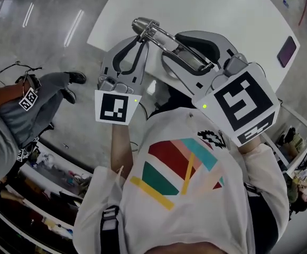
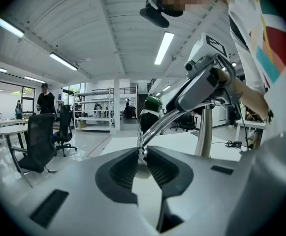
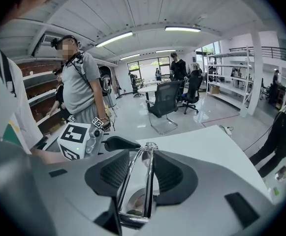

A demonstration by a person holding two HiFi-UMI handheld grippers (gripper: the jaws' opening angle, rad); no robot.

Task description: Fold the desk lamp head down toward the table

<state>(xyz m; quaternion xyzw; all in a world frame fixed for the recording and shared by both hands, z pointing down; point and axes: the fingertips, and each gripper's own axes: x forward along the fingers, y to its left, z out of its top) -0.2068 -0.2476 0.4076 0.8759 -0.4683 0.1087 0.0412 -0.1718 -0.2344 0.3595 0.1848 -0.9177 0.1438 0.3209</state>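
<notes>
A chrome desk lamp stands on the white table [image 1: 206, 4]. Its arm [image 1: 177, 44] is two parallel rods. My left gripper [image 1: 141, 36] is shut on the arm's far end [image 2: 142, 149], with the pads pressed tight round the thin tip. From there the arm rises to my right gripper [image 2: 206, 80]. Behind it the lamp's upright post [image 2: 203, 132] shows. My right gripper [image 1: 180, 51] is shut on the two rods [image 3: 133, 181], which run lengthwise between its ribbed pads. A rounded chrome part [image 3: 133, 204] lies deep between the jaws. My left gripper [image 3: 83, 141] shows beyond the tip.
A dark flat device [image 1: 287, 51] lies at the table's right edge. A cable [image 2: 231, 143] runs across the table by the post. A person [image 1: 16, 105] stands on the floor to the left. Office chairs [image 2: 39, 141] and shelving [image 2: 93, 114] stand further off.
</notes>
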